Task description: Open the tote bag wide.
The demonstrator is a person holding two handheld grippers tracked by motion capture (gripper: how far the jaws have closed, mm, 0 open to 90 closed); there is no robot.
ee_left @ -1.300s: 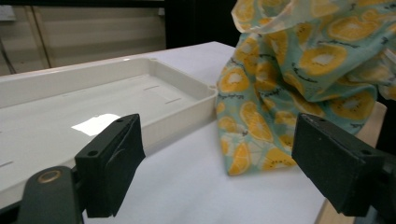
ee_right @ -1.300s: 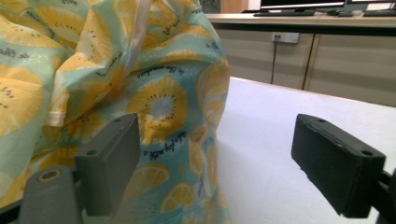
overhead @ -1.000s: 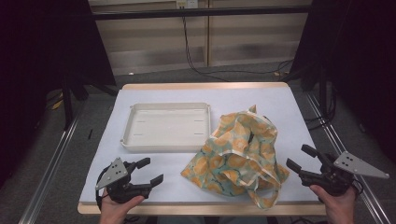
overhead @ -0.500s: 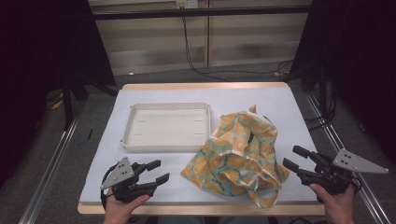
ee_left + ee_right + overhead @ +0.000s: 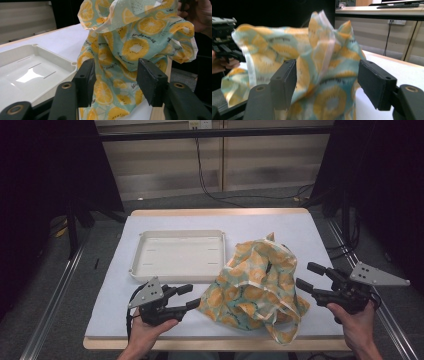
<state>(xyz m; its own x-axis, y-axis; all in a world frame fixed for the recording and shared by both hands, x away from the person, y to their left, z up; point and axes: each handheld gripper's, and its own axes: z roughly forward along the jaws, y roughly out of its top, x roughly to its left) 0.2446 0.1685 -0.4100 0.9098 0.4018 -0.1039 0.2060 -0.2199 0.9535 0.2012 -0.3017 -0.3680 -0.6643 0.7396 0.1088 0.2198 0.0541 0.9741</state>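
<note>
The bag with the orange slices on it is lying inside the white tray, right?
Not quite. The orange-slice bag is lying on the table beside the white tray, to its right and nearer the person, not inside it. The high view shows the tray with nothing in it.

A white tray [image 5: 177, 256] lies on the table [image 5: 295, 227].
</note>
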